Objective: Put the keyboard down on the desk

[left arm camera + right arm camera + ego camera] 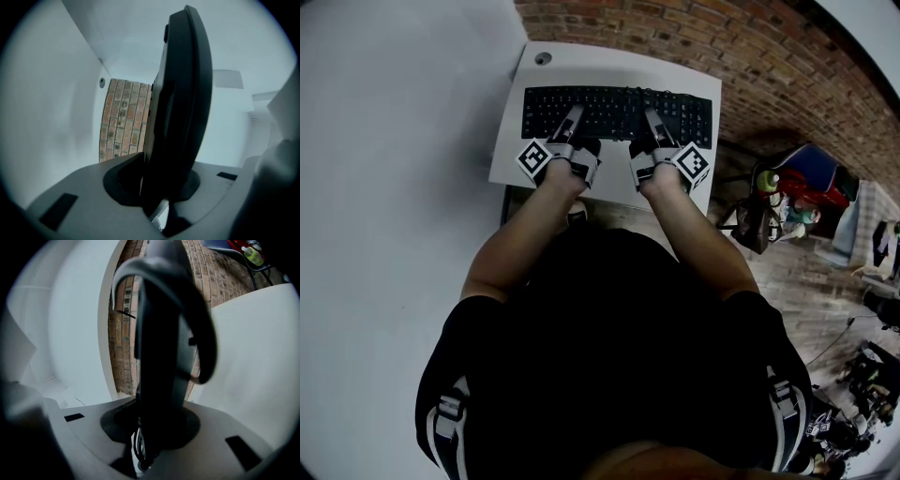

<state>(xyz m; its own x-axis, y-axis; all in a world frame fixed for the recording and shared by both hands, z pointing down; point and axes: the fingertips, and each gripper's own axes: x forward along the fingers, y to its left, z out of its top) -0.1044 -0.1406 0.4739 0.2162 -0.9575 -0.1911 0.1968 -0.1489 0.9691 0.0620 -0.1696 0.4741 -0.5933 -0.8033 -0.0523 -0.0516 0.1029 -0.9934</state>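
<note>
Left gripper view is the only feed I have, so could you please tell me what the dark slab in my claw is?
Observer: It is a black keyboard. The left claw grips its near edge, left of the middle.
Operator: Thank you. Is the other claw on it too?
Observer: Yes, the right claw grips the same near edge, right of the middle.
Operator: And what lies beneath it?
Observer: A white desk. The head view shows the keyboard over its far half, but not whether the two touch.
</note>
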